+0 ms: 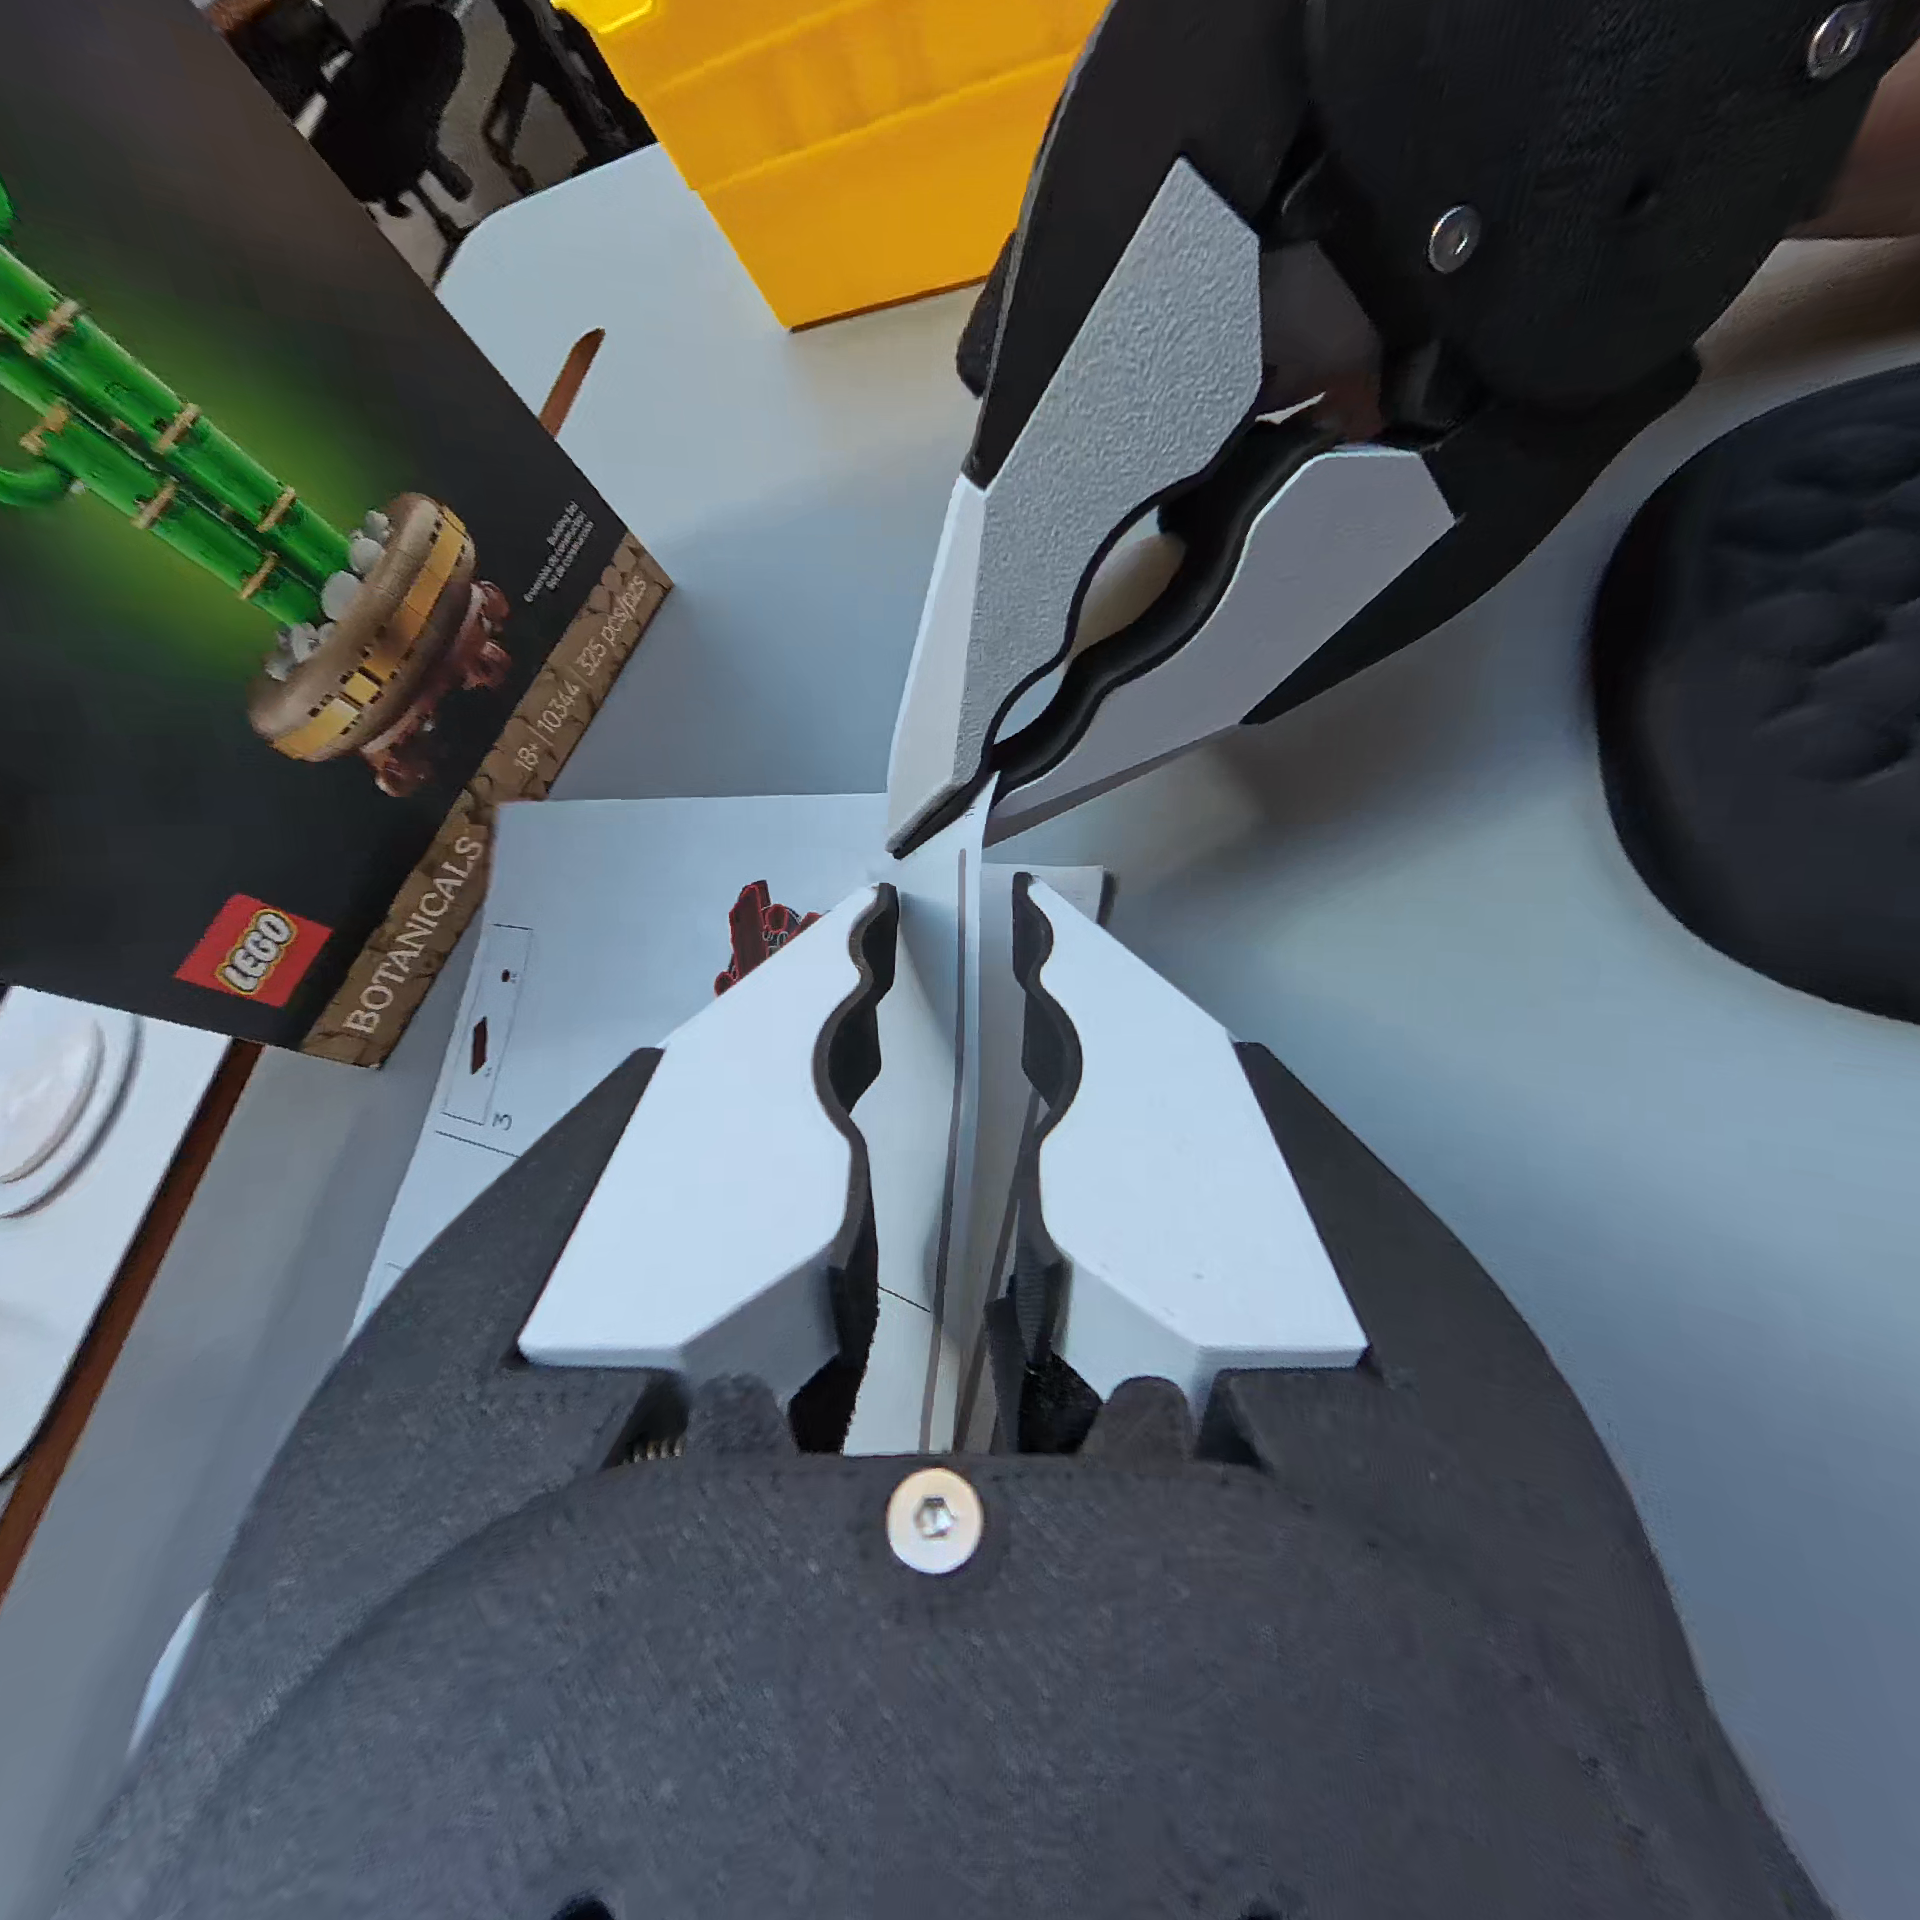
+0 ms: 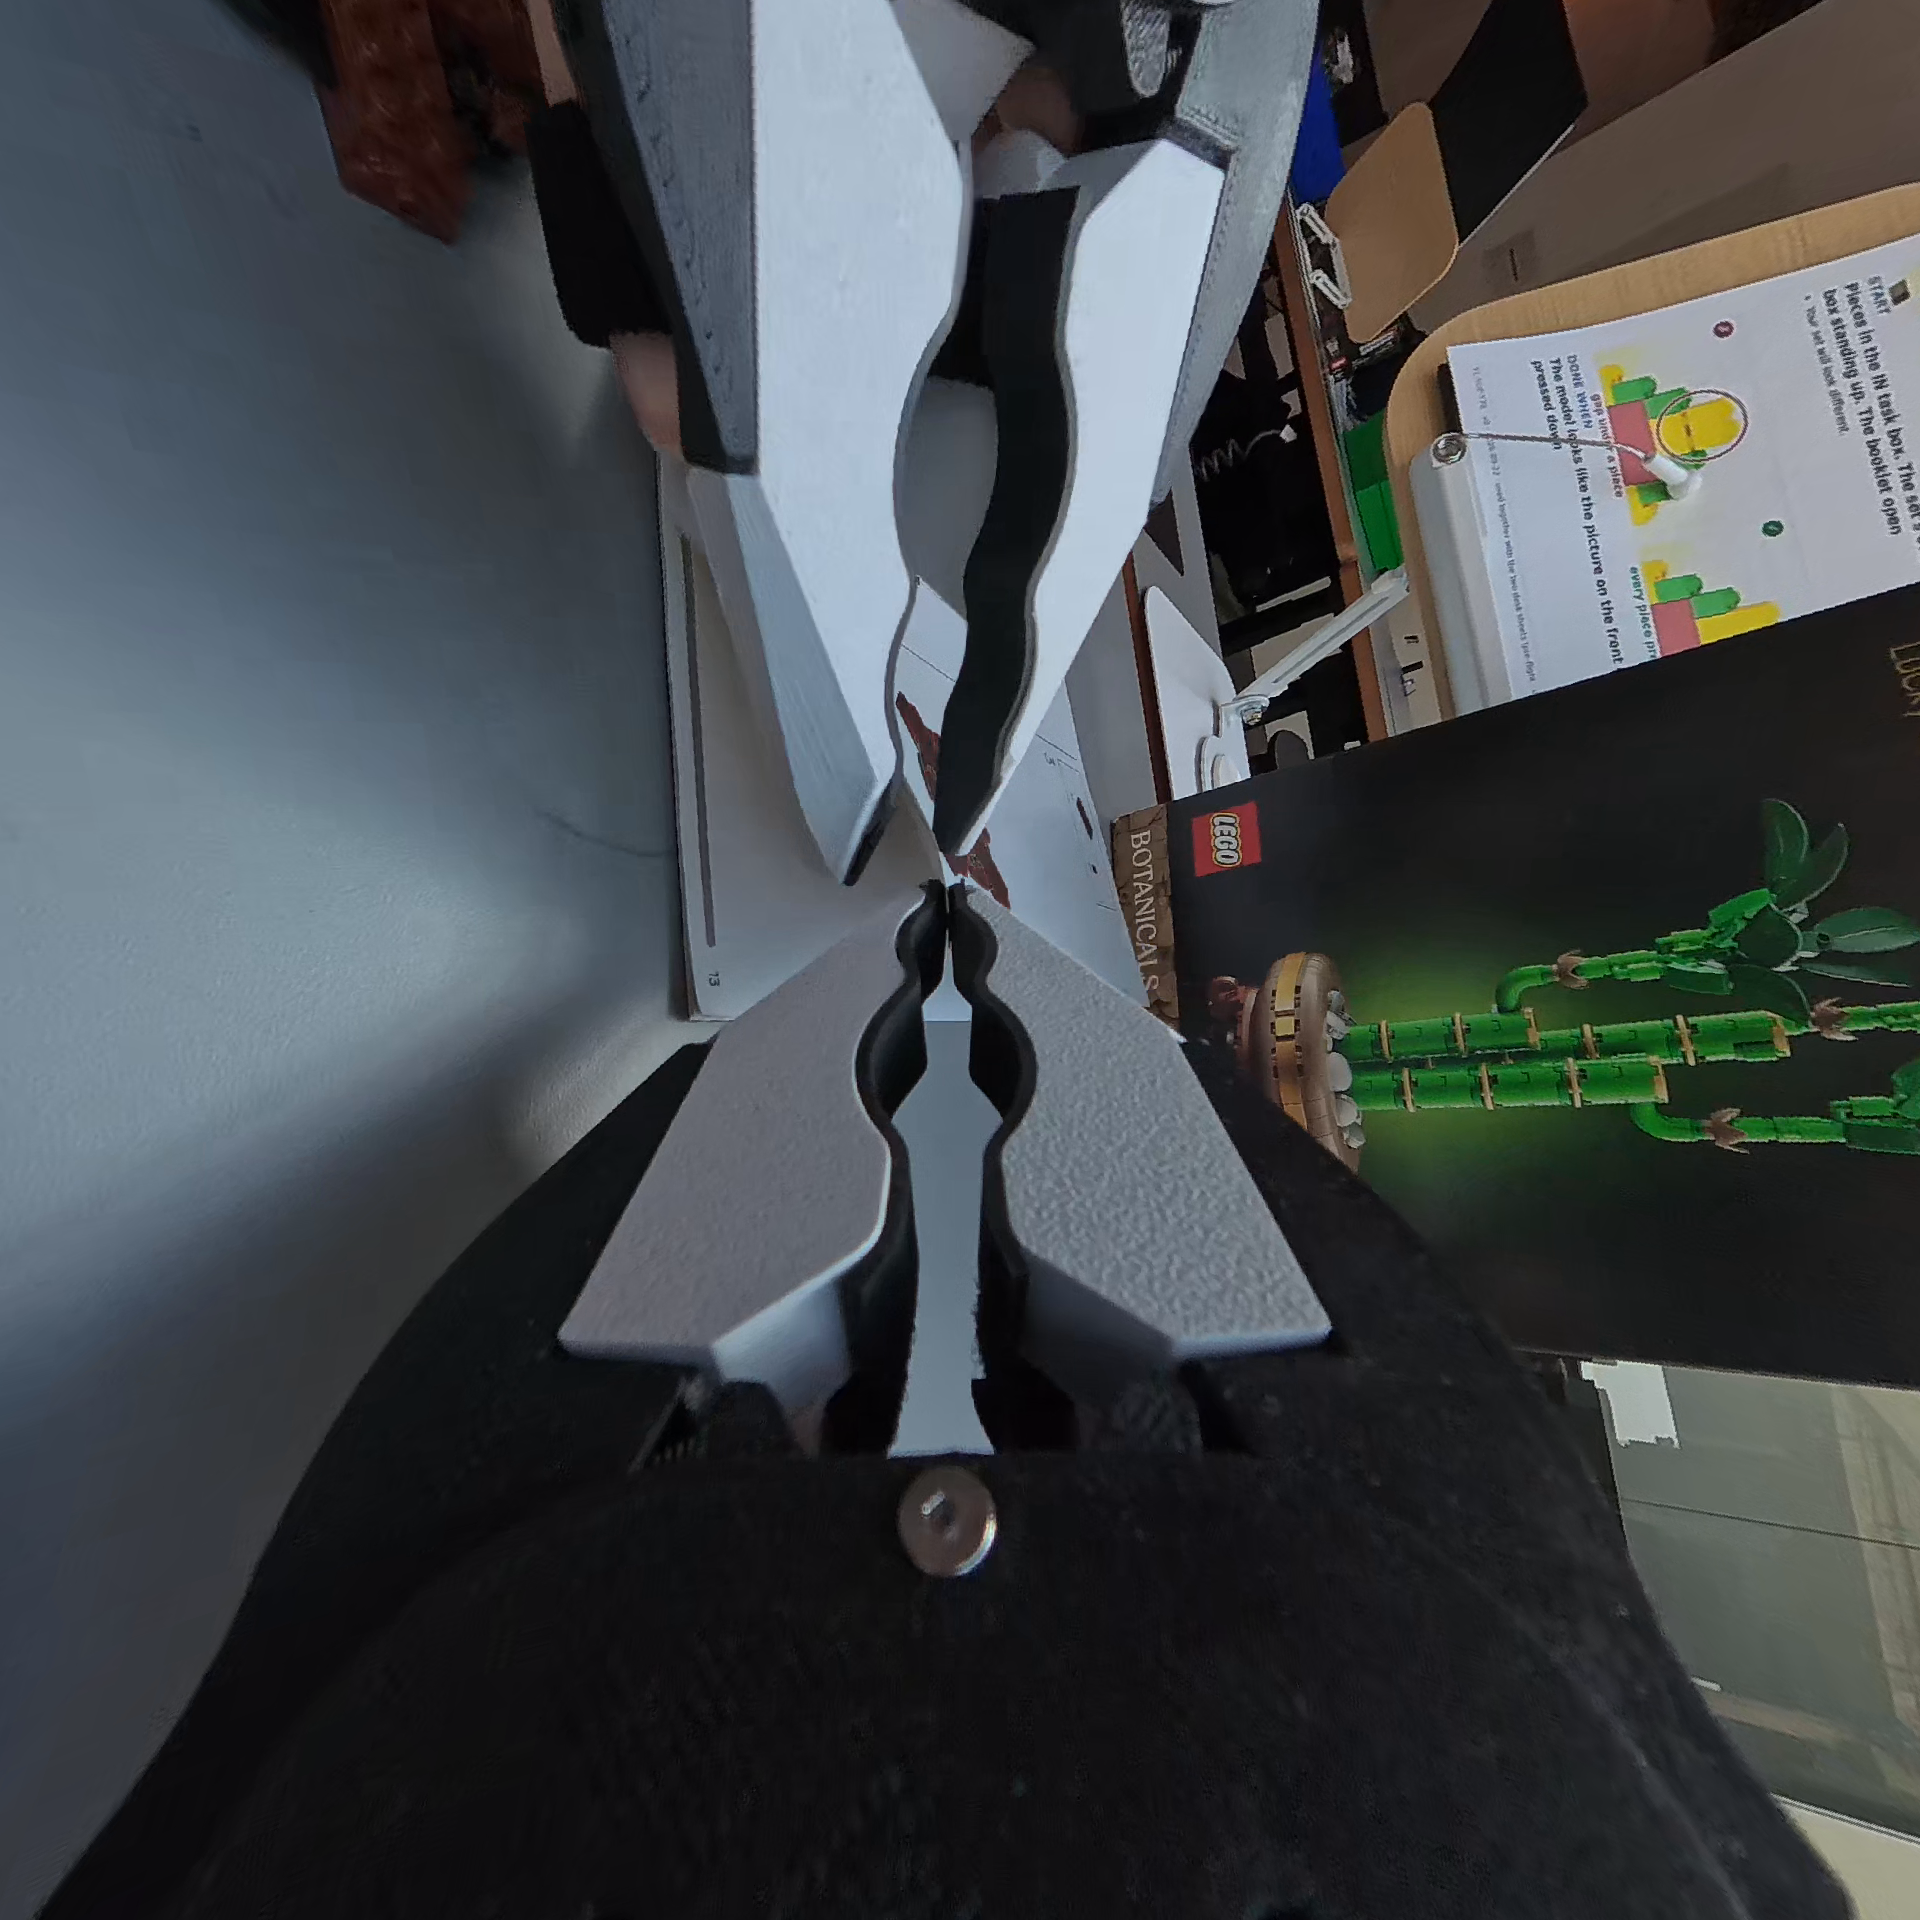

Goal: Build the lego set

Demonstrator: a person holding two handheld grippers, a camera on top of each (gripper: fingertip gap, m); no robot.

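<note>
While a booklet page [image 1: 961,1039] stands between the parted left jaws, right jaws pinch its edge.

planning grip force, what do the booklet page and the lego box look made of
Booklet page: thin matte white paper, standing on edge and bending between the left gripper fingers. Lego box: printed cardboard with a slight sheen, flat stiff faces and crisp corners.

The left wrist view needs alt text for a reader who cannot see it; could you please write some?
The left gripper, open, straddles an upright page of the white instruction booklet on a pale table, while the right gripper pinches that page's top edge. The set's dark box stands at left, a yellow bin behind.
</note>
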